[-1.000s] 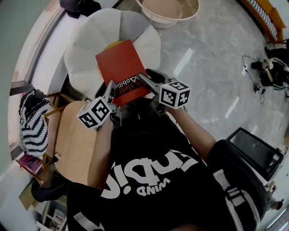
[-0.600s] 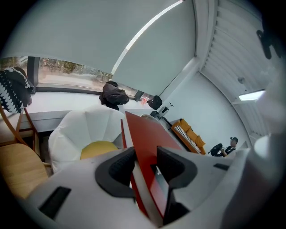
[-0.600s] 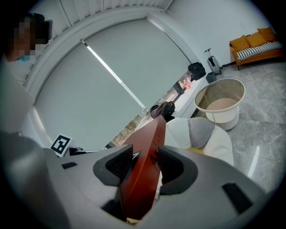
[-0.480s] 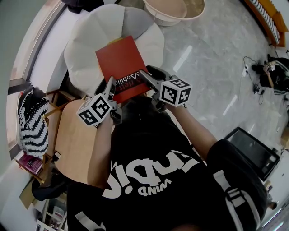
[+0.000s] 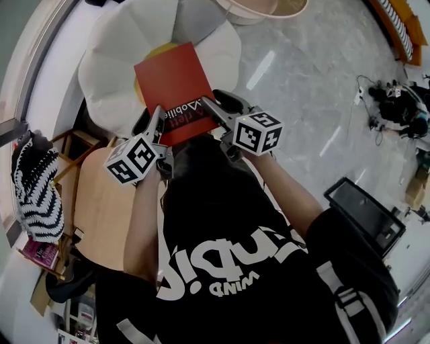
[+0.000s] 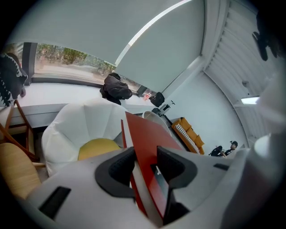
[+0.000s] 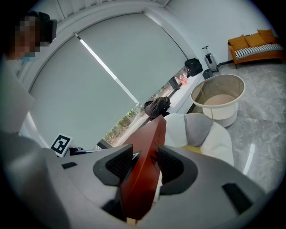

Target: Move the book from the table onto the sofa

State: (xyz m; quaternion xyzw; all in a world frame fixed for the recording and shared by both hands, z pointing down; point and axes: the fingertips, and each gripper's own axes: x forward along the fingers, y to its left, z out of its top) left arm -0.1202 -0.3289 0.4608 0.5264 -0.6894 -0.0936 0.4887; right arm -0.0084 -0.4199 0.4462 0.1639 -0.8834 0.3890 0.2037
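A red book (image 5: 171, 86) hangs in the air over the white flower-shaped sofa (image 5: 111, 64) with a yellow centre. My left gripper (image 5: 156, 119) is shut on the book's near left edge and my right gripper (image 5: 209, 107) is shut on its near right edge. In the left gripper view the red book (image 6: 147, 147) runs between the two black pads, cover tilted right, with the sofa (image 6: 85, 129) behind it. In the right gripper view the book (image 7: 145, 165) stands edge-on between the pads, with the sofa (image 7: 203, 129) beyond.
A round wooden table (image 5: 101, 208) lies under my left arm. A chair with a black-and-white striped cloth (image 5: 37, 195) stands at the left. A beige tub (image 5: 265, 8) sits behind the sofa on the marble floor. A black box (image 5: 363, 211) lies at the right.
Both grippers have carried the book forward and lower, toward the sofa; it now covers most of the sofa's yellow centre. The grip on both edges is unchanged.
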